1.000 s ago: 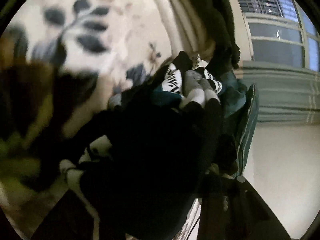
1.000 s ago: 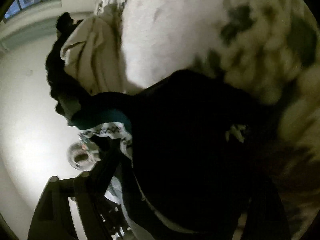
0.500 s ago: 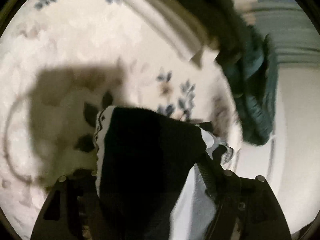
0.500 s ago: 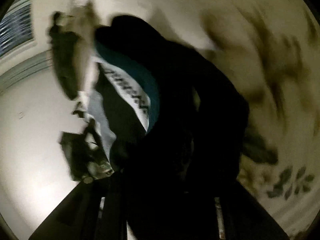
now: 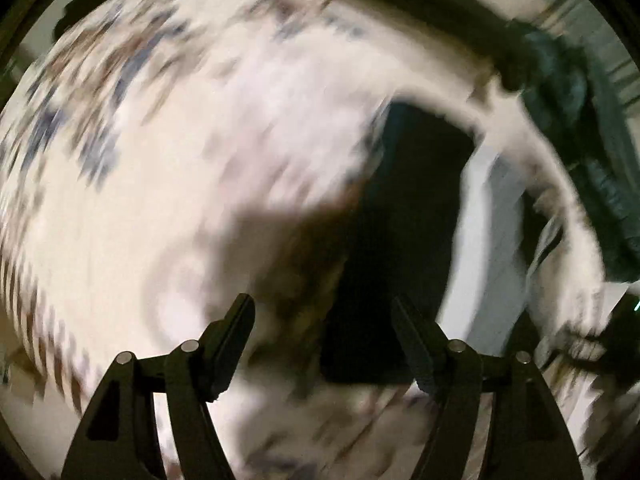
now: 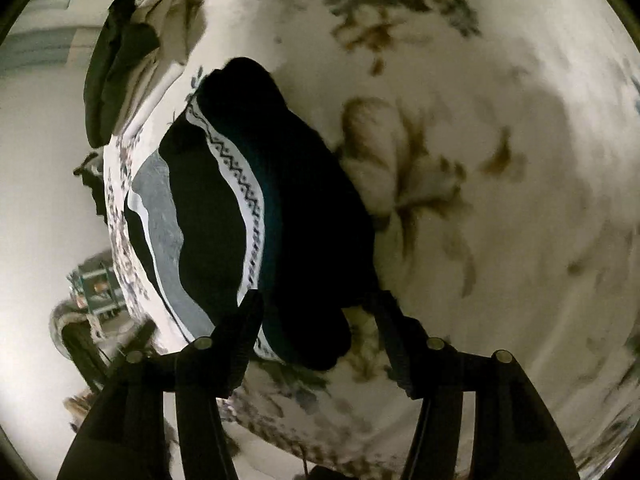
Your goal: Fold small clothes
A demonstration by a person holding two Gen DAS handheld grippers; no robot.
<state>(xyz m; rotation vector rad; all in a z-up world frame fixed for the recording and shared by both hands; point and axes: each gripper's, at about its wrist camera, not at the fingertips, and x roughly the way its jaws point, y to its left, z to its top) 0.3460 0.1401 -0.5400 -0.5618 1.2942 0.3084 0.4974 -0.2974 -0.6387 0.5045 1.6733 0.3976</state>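
Observation:
A dark garment [image 6: 288, 200] with a teal edge and a white zigzag band lies bunched on the floral bed sheet [image 6: 480, 160]. My right gripper [image 6: 318, 296] hangs over its near end. Its jaws are opening, the cloth's end shows between them, and neither pad presses on it. The left wrist view is heavily blurred. My left gripper [image 5: 320, 302] stands open and empty over the sheet [image 5: 180, 160]. The same dark garment [image 5: 408, 220] lies beyond its right finger.
A heap of dark and cream clothes [image 6: 120, 60] sits at the bed's far edge, seen as dark teal cloth [image 5: 580, 128] in the left wrist view. Beyond the bed edge are a pale floor [image 6: 36, 200] and a small cluttered stand [image 6: 96, 284].
Both grippers were shut on the dark garment and carried it. Both jaws have since spread, the garment lies on the sheet, and the left gripper has swung off to its side.

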